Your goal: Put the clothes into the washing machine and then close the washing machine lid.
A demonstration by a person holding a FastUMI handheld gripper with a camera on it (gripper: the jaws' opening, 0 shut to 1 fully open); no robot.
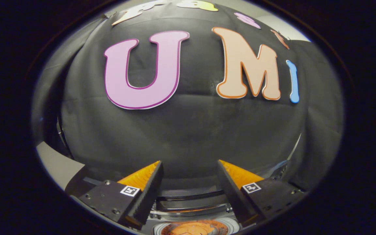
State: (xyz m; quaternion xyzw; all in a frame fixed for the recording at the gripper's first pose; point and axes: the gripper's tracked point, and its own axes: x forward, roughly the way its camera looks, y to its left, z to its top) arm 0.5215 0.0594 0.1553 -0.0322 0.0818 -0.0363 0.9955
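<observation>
While spread empty, claw point(189, 166) overhangs washing machine point(191, 202).

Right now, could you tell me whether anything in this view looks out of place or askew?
Nothing stands out. The tongs are open and hold nothing, aimed at the black cloth wall. Below them sits the washing machine, with something orange in its round opening; too little shows to tell whether it is clothing.

The wall point(188, 130) is matt black cloth, faintly creased. The gripper point(189, 173) at the bottom, fingers spread with nothing between, has glossy orange plastic fingers point(140, 176) with ribbed matt black pads
</observation>
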